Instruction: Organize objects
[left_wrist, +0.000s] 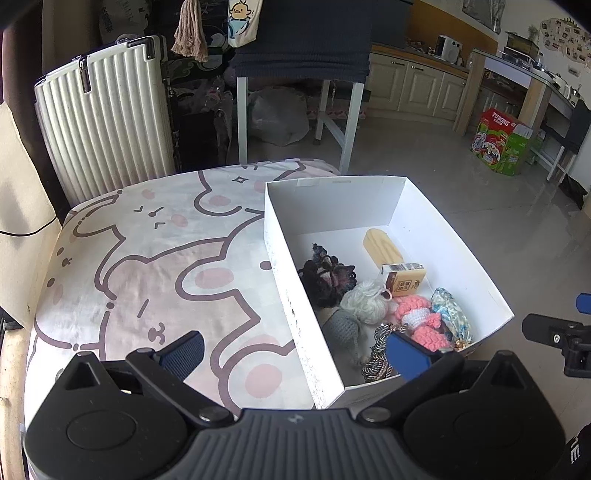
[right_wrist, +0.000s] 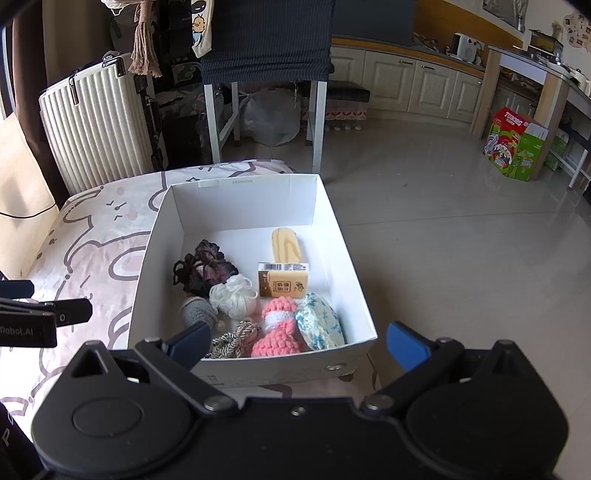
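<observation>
Rivets (right_wrist: 334, 367) show only from right.

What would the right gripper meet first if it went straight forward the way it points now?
Probably the near wall of the white box: the open right gripper is centred on it. If it passes above the rim, the pink crochet toy just behind comes next. Its height over the rim is unclear.

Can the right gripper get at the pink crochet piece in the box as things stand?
Probably yes. The right gripper is open and empty above the white box's near wall, and the pink crochet piece lies uncovered, though the blue-patterned pouch crowds it.
</observation>
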